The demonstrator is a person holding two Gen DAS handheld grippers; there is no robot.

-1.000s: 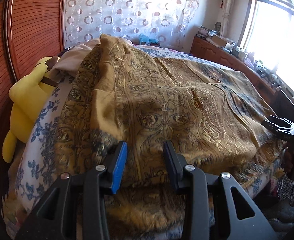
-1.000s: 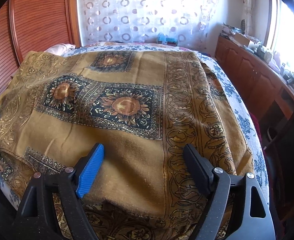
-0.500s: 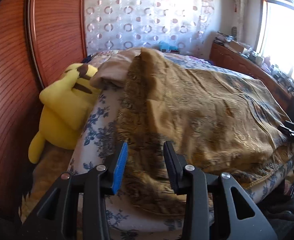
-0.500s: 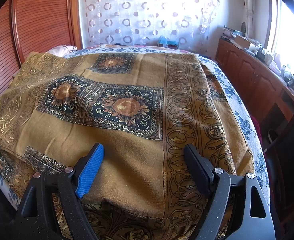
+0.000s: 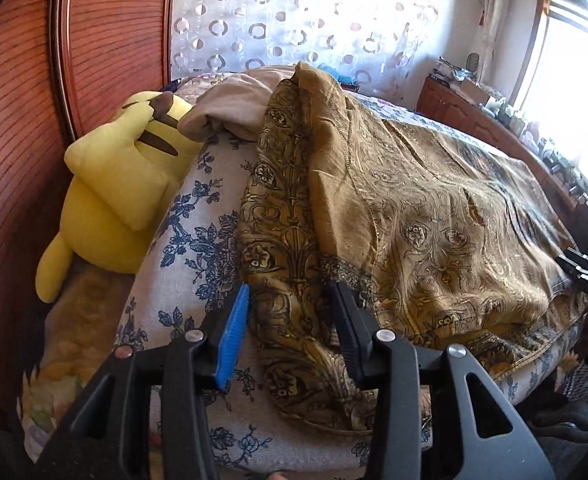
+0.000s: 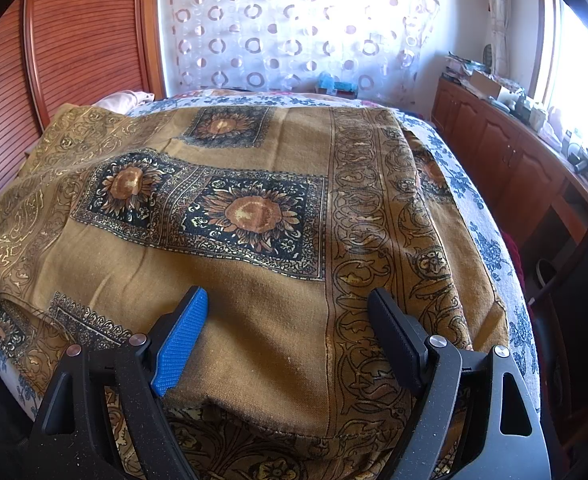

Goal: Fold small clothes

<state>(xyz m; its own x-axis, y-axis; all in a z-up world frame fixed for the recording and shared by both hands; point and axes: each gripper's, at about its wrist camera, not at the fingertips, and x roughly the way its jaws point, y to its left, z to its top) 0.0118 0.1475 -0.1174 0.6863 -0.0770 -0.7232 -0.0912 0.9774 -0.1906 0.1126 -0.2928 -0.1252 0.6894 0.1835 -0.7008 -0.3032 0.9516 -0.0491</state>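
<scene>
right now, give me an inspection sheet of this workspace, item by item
surface: bed with a blue floral sheet, mostly covered.
job's things: golden-brown patterned cloth spread over the bed, rumpled and doubled over along the side seen in the left wrist view, its near edge hanging off the bed.
clutter: yellow plush toy beside the bed against the wooden panel; beige pillow at the far end.
grippers: left tool jaws opening, cloth edge between them, pads not pressing; right tool wide open over the cloth, holding nothing.
cables: nothing seen.
surroundings: curtain with ring pattern, wooden cabinet with small items on top, bright window.
</scene>
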